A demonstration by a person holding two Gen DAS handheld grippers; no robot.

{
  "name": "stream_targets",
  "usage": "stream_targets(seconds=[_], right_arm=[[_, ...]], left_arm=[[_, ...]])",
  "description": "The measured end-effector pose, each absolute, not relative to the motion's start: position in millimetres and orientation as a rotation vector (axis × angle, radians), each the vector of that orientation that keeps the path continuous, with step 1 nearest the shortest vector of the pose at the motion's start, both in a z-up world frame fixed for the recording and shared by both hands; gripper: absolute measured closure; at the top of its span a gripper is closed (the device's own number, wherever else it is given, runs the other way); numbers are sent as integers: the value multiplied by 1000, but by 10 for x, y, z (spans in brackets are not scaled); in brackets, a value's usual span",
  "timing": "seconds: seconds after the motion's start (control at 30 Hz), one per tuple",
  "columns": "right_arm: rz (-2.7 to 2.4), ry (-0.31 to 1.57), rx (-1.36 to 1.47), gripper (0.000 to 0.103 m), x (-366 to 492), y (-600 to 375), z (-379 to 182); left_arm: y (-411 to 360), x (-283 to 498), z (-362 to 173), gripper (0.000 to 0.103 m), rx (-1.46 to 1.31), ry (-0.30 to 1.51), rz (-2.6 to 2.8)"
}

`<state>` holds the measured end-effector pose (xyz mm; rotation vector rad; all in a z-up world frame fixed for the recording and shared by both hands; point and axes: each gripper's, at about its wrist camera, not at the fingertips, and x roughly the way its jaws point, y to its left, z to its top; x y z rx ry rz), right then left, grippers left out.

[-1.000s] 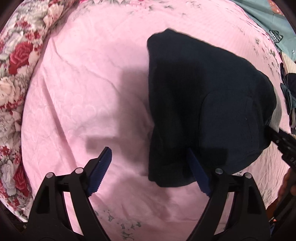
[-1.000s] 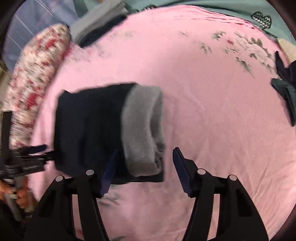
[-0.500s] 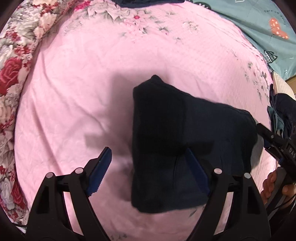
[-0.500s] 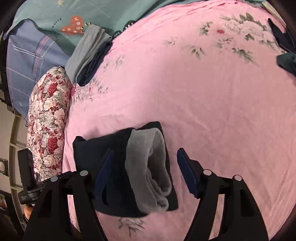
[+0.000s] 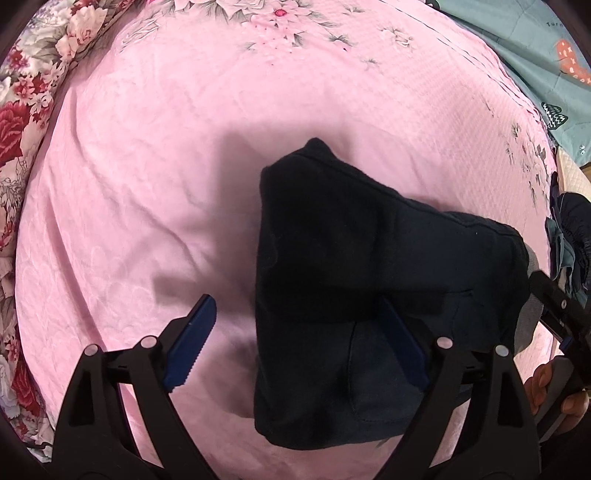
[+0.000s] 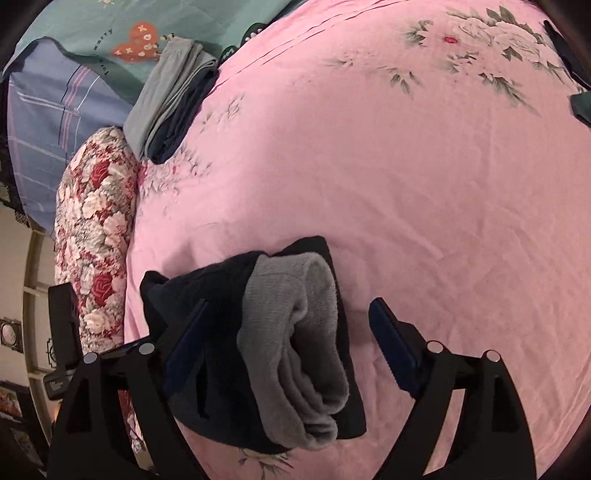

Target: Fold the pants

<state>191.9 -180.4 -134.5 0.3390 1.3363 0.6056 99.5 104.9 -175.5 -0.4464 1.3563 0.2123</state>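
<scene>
Pants (image 5: 351,280), dark navy with a grey ribbed band (image 6: 299,332), are lying as a compact folded bundle on the pink bedspread (image 5: 155,155), near its lower edge in both wrist views. The bundle is resting flat in several layers, with the grey band doubled over along one side; the folding therefore appears to be essentially done, and what is left, at most, is a final smoothing or moving the bundle onto a pile. A stack of folded garments (image 6: 173,96), grey over dark, is sitting at the far corner of the bedspread beside the floral bolster (image 6: 96,236), and may be serving as that pile.

The left gripper (image 5: 295,339) is standing wide above the dark end of the bundle; its jaws have just been opening, one finger is hanging over bare bedspread and the other over the cloth, and neither pad is pressing on anything. The right gripper (image 6: 288,343) is also spread wide, straddling the grey band with the cloth lying between the fingers but free of them; its jaws too have just been opening. A hand (image 5: 554,391) is visible gripping that tool's handle.

On the teal quilt (image 6: 110,26), beside an orange heart, small lettering is showing; one word seems to be reading "worry", the rest being too small to make out.
</scene>
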Motion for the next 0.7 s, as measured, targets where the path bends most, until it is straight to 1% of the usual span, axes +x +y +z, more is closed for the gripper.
stream_targets(seconds=[0.03, 0.1, 0.3, 0.33, 0.4, 0.47, 0.53, 0.57, 0.67, 0.7], right_arm=[[614, 1337, 330, 12, 1908, -1806, -1348], [629, 1340, 314, 8, 1887, -1803, -1367], [675, 1414, 303, 8, 1852, -1686, -1562], [679, 1429, 296, 6, 1842, -1655, -1601], [675, 1388, 235, 4, 1774, -1564, -1580], [670, 1355, 135, 4, 1701, -1450, -1562], [665, 1334, 94, 4, 1653, -1393, -1565], [667, 1331, 97, 5, 1644, -1389, -1565], [666, 1334, 100, 16, 1656, -1418, -1567], [674, 1336, 96, 28, 1656, -1428, -1562]], left_arm=[[1060, 984, -1749, 13, -447, 1355, 213], [1060, 971, -1728, 13, -442, 1352, 213], [1119, 890, -1646, 13, -451, 1350, 215], [1140, 854, -1614, 13, -440, 1347, 222], [1161, 813, -1594, 13, -413, 1348, 235], [1136, 831, -1605, 13, -415, 1354, 236], [1159, 820, -1642, 13, -430, 1366, 244], [1175, 809, -1661, 12, -439, 1373, 245], [1197, 772, -1707, 9, -444, 1389, 247], [1197, 761, -1714, 9, -443, 1392, 246]])
